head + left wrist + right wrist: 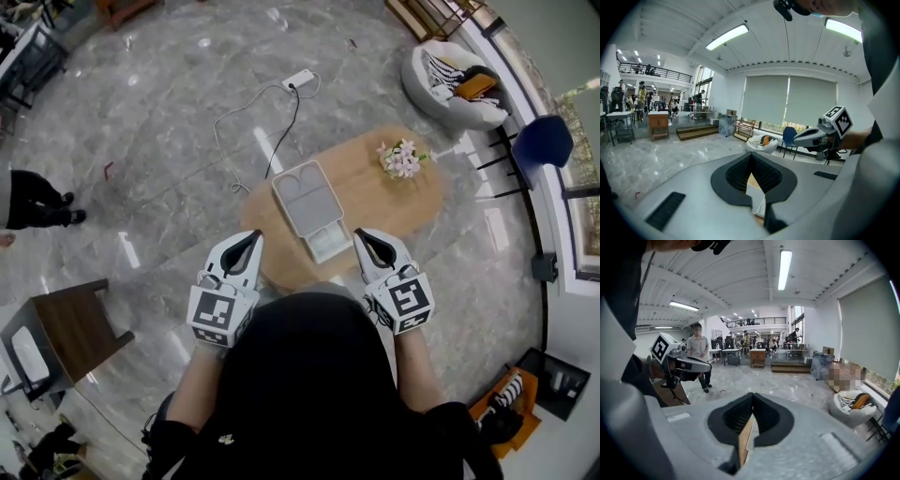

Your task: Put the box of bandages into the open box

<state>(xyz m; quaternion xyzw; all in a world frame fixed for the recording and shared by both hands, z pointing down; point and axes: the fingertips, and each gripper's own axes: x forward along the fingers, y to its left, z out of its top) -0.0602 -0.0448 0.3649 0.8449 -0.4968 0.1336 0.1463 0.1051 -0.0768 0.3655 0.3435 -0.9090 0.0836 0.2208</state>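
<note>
Grippers (254,235) (359,233) parallel, forward, jaws together.

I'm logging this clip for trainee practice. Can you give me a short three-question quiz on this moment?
1. True or false: the left gripper holds the bandage box.
2. Besides the bandage box and the open box, what stands on the table? A: flowers. B: a mug. C: a laptop.
3. Fill in: the jaws of the right gripper are ___.
Key: 1 false; 2 A; 3 shut.
</note>
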